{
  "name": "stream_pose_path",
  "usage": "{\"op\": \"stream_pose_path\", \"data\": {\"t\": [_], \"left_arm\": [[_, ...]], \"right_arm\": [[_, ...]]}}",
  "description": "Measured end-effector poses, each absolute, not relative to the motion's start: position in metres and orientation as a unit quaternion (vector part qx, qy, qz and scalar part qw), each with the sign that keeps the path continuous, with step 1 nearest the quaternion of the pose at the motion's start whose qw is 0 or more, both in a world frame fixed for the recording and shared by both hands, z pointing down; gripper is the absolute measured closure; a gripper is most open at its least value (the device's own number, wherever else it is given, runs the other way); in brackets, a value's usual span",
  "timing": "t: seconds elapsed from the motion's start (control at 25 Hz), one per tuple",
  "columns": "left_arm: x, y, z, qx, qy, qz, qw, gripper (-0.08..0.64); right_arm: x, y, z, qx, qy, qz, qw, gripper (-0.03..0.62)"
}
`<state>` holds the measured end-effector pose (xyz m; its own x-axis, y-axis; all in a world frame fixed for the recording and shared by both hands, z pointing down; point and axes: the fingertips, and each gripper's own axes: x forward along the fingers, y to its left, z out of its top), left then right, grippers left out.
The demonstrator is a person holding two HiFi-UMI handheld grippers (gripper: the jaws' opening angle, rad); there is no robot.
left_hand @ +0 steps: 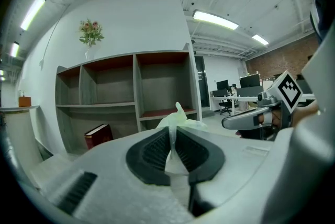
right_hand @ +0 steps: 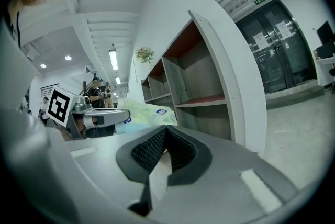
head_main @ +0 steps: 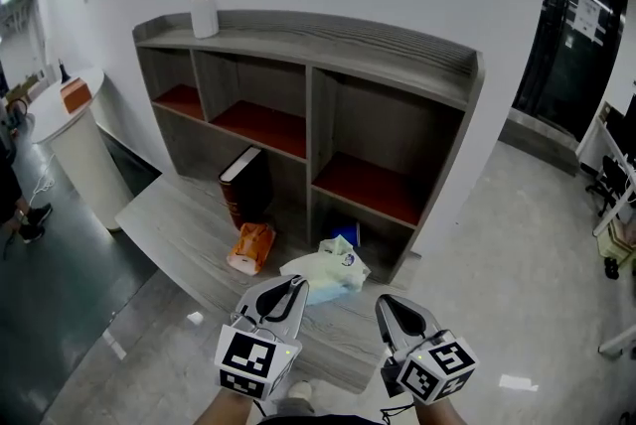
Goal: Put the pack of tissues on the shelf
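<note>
The pack of tissues (head_main: pixel 326 272), pale green-yellow with a blue label, hangs just above the low grey platform (head_main: pixel 179 224) in front of the grey shelf (head_main: pixel 318 41). My left gripper (head_main: pixel 296 283) is shut on the pack's near edge. In the left gripper view, thin pale wrapper (left_hand: pixel 178 117) sticks up from between the closed pads of that gripper (left_hand: pixel 171 133). My right gripper (head_main: pixel 387 303) is beside the pack, to its right, shut with nothing in it. In the right gripper view its gripper (right_hand: pixel 165 133) has pads that meet, and the pack (right_hand: pixel 144 112) shows to the left.
A dark red book (head_main: pixel 243 187) leans in the lower left compartment. An orange packet (head_main: pixel 251 247) lies on the platform, and a blue item (head_main: pixel 346 234) sits behind the pack. A white vase of flowers (head_main: pixel 204 12) tops the shelf. A white round table (head_main: pixel 75 130) stands left.
</note>
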<state>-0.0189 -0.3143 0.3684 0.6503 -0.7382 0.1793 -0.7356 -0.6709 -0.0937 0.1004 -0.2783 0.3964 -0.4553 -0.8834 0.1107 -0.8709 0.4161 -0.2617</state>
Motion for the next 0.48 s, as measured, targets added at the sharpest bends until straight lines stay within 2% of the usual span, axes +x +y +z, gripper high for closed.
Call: {"op": "stream_pose_path", "data": {"t": [0.48], "left_arm": [[0.009,-0.367,0.324,-0.935,0.345,-0.069,0.040,0.545]], "right_arm": [[0.108,-0.306,0.385,-0.566,0.812,-0.138,0.031,0.594]]}}
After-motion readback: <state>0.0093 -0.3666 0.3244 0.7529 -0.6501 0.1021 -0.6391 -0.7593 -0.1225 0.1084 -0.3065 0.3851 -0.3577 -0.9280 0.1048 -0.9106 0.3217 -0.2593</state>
